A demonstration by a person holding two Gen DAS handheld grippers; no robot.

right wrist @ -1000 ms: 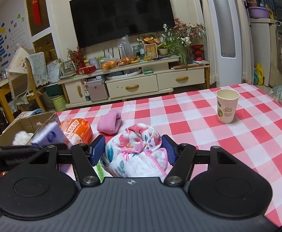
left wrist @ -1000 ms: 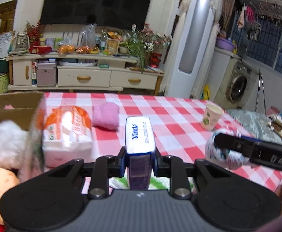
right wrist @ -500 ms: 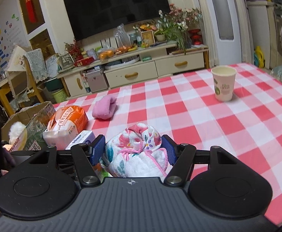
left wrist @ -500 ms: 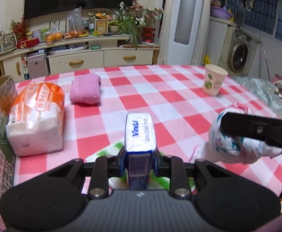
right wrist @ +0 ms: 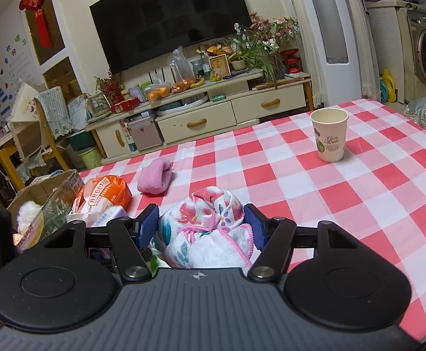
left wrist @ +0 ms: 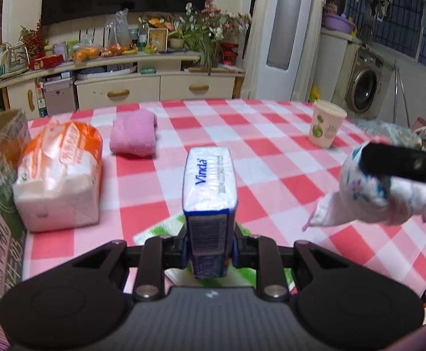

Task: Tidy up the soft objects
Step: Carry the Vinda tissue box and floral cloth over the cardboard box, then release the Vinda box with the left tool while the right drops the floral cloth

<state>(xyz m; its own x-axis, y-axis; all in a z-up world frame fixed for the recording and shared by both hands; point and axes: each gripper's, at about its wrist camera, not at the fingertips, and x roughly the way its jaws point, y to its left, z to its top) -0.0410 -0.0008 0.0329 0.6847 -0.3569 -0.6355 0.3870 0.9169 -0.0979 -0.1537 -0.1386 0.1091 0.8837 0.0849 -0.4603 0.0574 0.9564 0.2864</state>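
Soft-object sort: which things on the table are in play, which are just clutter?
In play:
- Vinda tissue pack, in left gripper
- floral cloth bundle, in right gripper
- orange tissue pack
- pink towel
- cardboard box holding a plush toy

Clutter:
- paper cup
- TV stand

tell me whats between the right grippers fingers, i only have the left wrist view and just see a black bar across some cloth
Observer: The right gripper is shut on a floral cloth bundle, a blue pad on each side of it.
Operator: anything in the cardboard box, i only see its side
Observer: A white fluffy toy shows inside the cardboard box.
Operator: does the paper cup have anything in it
Observer: The paper cup stands upright; its inside looks empty from the right wrist view.
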